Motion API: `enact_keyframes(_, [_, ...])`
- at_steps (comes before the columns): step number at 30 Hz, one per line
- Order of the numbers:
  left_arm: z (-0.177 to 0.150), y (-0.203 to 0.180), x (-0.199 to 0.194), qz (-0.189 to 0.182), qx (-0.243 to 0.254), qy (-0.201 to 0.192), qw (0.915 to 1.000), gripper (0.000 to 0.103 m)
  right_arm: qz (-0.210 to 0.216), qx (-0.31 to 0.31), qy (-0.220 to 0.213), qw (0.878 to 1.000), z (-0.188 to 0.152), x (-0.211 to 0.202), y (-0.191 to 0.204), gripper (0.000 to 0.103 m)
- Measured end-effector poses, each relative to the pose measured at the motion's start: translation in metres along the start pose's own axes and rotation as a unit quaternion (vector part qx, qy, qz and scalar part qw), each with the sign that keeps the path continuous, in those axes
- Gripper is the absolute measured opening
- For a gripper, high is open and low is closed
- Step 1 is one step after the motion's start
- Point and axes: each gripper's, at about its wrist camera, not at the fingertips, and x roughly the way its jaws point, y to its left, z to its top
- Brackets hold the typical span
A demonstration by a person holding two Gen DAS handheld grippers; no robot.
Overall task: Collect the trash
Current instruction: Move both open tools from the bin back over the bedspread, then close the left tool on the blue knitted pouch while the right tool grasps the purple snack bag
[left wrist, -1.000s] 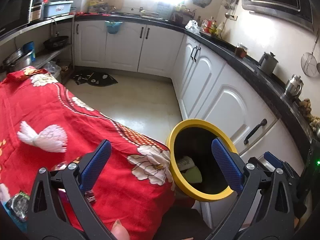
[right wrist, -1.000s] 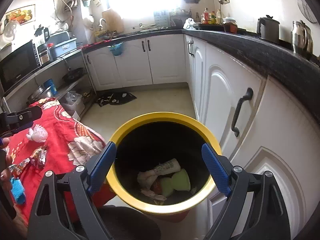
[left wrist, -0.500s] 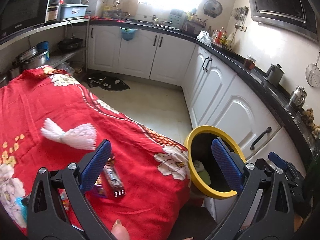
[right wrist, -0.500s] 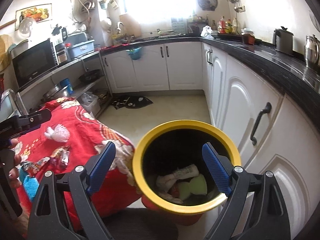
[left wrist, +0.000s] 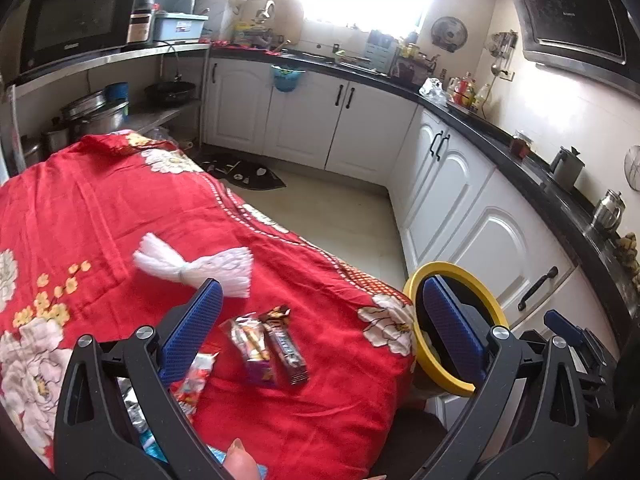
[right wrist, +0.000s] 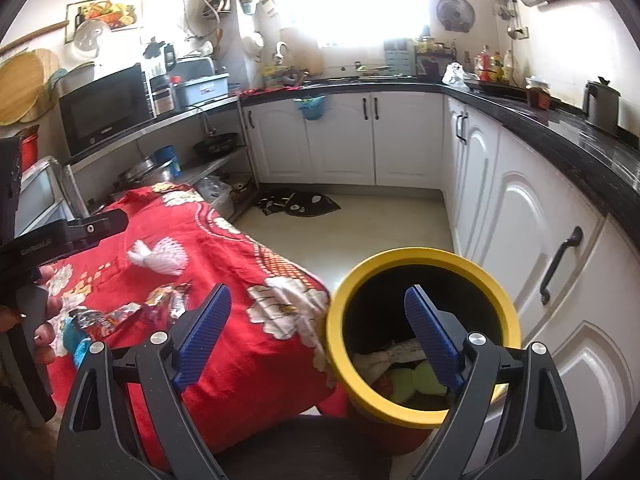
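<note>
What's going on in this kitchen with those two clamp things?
A person is clearing rubbish off a table covered by a red flowered cloth, with a two-fingered tool in each hand. Both the left tool and the right tool are open and empty. The yellow-rimmed bin beside the table already holds some rubbish. Shiny snack wrappers and a white frilly paper piece lie on the cloth, not yet picked up.
</note>
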Motion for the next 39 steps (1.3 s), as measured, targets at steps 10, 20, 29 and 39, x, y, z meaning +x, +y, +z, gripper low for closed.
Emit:
enact_keyframes(10, [-0.002,0.037,-0.014,0.028,-0.019,-0.008,0.9994,0.092,0.037,-0.024,0.005,0.999,0.001,0.005,0.037,0.086])
enact_keyframes(20, [-0.002,0.085,-0.034,0.065,-0.053,-0.017,0.9963,0.092,0.09,-0.059,0.019,0.994,0.006,0.019,0.084,0.086])
enact_keyframes(29, [-0.014,0.128,-0.052,0.102,-0.076,-0.01,0.9918,0.092,0.119,-0.076,0.035,0.989,0.006,0.036,0.11,0.086])
enact_keyframes(39, [-0.042,0.157,-0.061,0.118,-0.087,0.015,0.9891,0.092,0.14,-0.099,0.056,0.984,0.003,0.056,0.134,0.085])
